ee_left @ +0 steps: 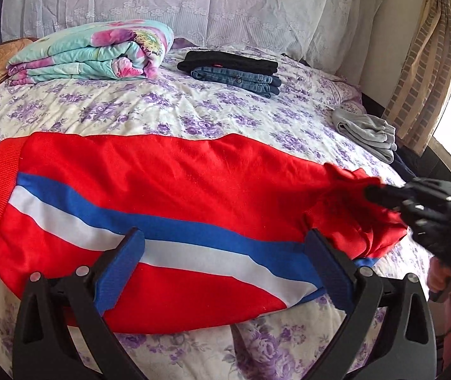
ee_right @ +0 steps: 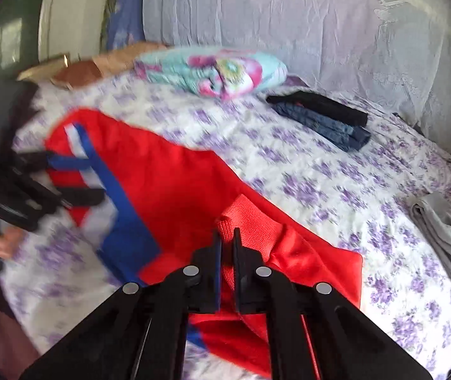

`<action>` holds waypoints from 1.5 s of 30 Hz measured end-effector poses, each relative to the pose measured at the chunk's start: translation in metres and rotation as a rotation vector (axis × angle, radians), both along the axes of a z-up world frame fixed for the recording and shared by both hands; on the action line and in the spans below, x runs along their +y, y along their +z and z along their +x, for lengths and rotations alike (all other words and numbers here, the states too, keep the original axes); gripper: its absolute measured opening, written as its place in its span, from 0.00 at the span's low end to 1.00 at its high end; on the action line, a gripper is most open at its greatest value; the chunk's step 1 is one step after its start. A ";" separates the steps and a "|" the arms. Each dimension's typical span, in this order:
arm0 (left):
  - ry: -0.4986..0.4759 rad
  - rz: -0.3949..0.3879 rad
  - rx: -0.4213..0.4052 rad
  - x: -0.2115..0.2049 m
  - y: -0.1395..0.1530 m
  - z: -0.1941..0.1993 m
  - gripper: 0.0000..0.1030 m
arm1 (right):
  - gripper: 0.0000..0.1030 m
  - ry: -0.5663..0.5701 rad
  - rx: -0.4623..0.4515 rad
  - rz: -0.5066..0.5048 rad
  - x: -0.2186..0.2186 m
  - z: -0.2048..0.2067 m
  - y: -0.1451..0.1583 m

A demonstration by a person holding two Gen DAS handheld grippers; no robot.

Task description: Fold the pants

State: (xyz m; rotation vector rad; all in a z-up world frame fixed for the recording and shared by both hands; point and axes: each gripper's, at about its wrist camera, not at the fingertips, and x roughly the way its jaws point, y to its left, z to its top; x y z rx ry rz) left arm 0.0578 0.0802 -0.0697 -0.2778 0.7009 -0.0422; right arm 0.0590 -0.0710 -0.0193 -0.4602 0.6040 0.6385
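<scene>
From the left wrist view, I see the red pants [ee_left: 168, 209] lying across the bed [ee_left: 193, 114], long axis left to right. My left gripper [ee_left: 225, 262] hovers over the striped side, jaws spread wide and empty.

From the right wrist view, my right gripper [ee_right: 227, 240] is nearer to the ribbed end — its jaws pinch that red band, ready to carry it toward the far end.

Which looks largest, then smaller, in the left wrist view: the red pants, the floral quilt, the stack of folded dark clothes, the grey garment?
1. red pants, though nearest the camera
2. floral quilt
3. stack of folded dark clothes and grey garment: too alike to rank.
</scene>
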 end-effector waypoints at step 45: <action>0.003 0.117 0.053 -0.012 -0.005 0.010 0.96 | 0.46 -0.444 0.276 0.294 -0.130 0.064 -0.057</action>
